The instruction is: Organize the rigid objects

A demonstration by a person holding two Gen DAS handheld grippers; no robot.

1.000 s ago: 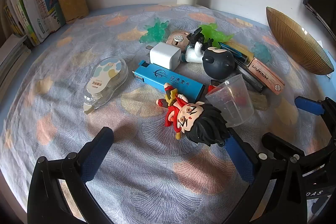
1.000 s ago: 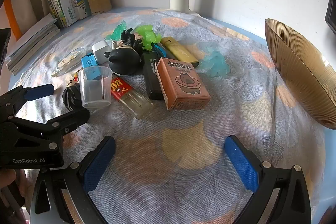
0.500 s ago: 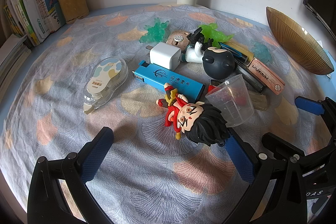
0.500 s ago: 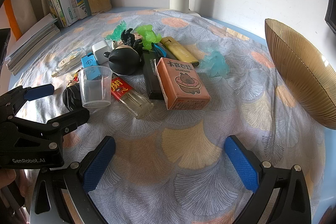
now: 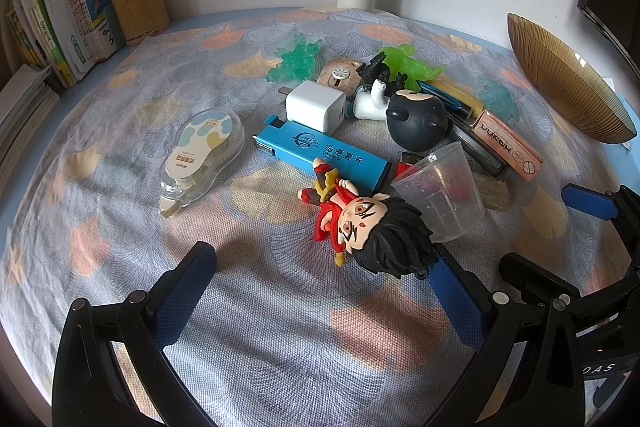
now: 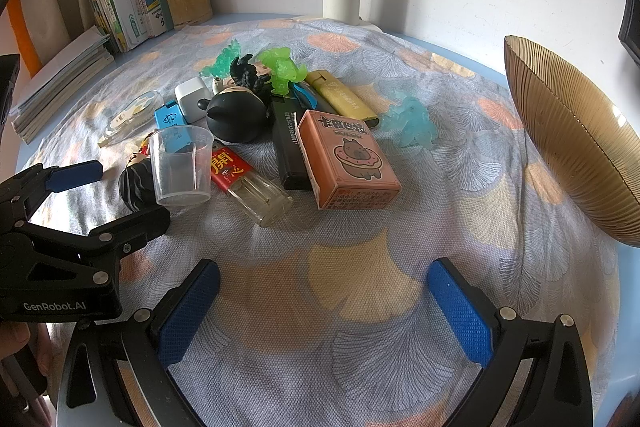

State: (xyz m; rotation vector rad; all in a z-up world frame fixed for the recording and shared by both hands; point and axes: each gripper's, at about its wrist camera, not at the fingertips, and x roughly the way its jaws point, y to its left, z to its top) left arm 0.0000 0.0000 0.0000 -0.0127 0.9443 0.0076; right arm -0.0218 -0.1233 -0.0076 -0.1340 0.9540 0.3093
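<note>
Figurine (image 6: 136, 179) mostly hidden behind clear cup (image 6: 182, 165).

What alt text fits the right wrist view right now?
Open right gripper hovers empty over a patterned tablecloth, facing a clutter pile: orange card box, clear measuring cup, black round toy. An amber ribbed bowl sits right; the open left gripper enters left.
</note>
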